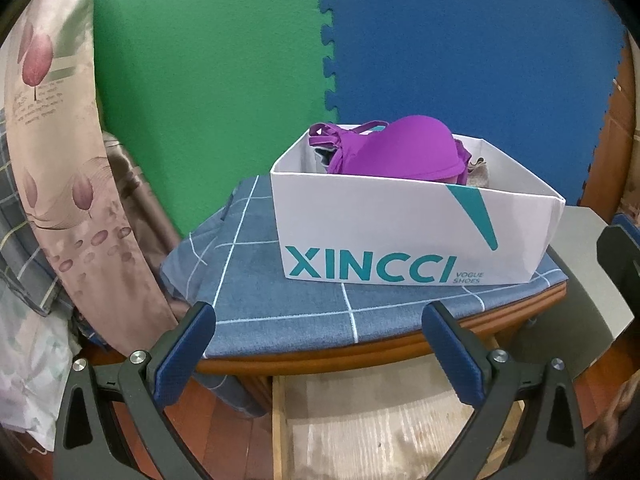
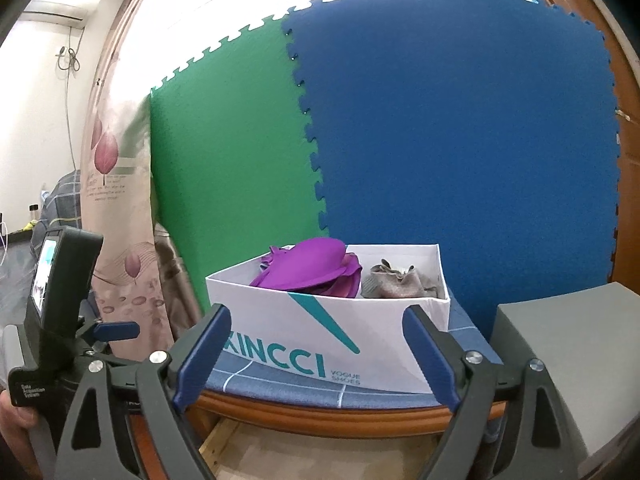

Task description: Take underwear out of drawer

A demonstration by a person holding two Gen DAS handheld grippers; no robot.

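A white XINCCI shoe box (image 1: 400, 236) (image 2: 320, 332) stands on a blue checked cloth (image 1: 288, 300) over a wooden cabinet. Inside lie a purple bra (image 1: 404, 152) (image 2: 312, 270) and a grey garment (image 2: 396, 284). Below the cabinet top an open drawer (image 1: 376, 420) (image 2: 304, 452) shows its pale bottom with nothing on it. My left gripper (image 1: 320, 344) hangs open in front of the cabinet edge, above the drawer. My right gripper (image 2: 318, 352) is open too, level with the box front, nothing between its fingers. The left gripper's body (image 2: 60, 292) shows at the left of the right wrist view.
Green (image 1: 200, 80) and blue (image 1: 480, 60) foam mats stand behind the box. A flowered curtain (image 1: 68, 160) hangs at the left. A grey block (image 2: 568, 360) sits right of the cabinet. A hand (image 2: 16, 412) holds the left gripper's handle.
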